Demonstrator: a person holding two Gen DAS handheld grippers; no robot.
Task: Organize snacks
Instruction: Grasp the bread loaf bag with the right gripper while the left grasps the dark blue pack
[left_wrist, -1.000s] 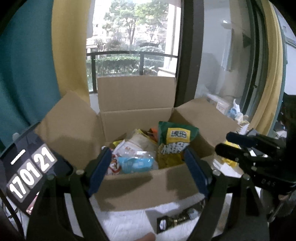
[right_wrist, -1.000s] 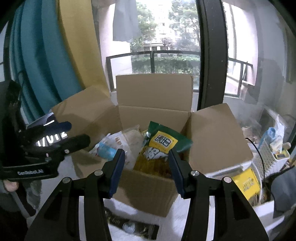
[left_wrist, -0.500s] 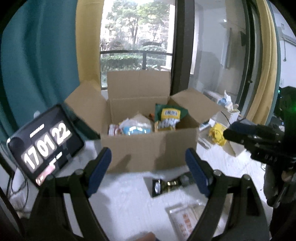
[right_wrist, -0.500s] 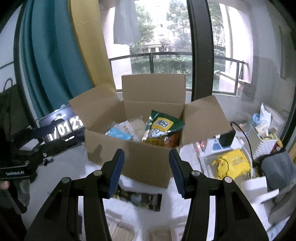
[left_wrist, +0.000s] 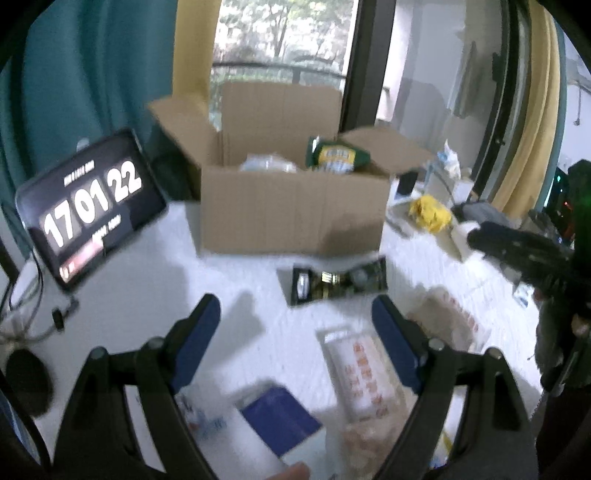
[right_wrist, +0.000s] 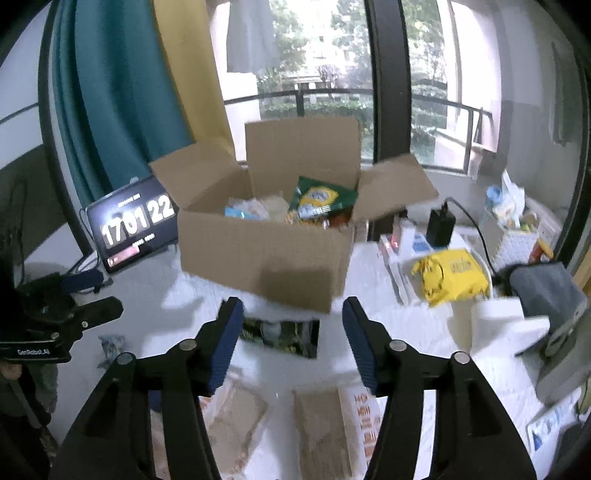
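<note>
An open cardboard box (left_wrist: 291, 214) (right_wrist: 266, 258) stands on the white table, with a green chip bag (left_wrist: 336, 157) (right_wrist: 321, 197) and other packets inside. In front of it lies a dark snack packet (left_wrist: 338, 280) (right_wrist: 280, 332). Nearer lie a white packet with red lettering (left_wrist: 362, 373) (right_wrist: 365, 410), a blue-and-white packet (left_wrist: 277, 413) and clear biscuit packs (right_wrist: 321, 428). My left gripper (left_wrist: 293, 314) is open above the table with nothing between its fingers. My right gripper (right_wrist: 291, 314) hovers over the dark packet, its jaws opening and holding nothing.
A tablet showing a clock (left_wrist: 88, 206) (right_wrist: 135, 221) leans left of the box, with cables beside it. A yellow bag (left_wrist: 430, 214) (right_wrist: 450, 275), a charger, a white basket and a grey cloth crowd the right side. Windows and curtains stand behind.
Both grippers have drawn back from the box and sunk a little, so loose packets on the table have come into view. The right jaws have widened.
</note>
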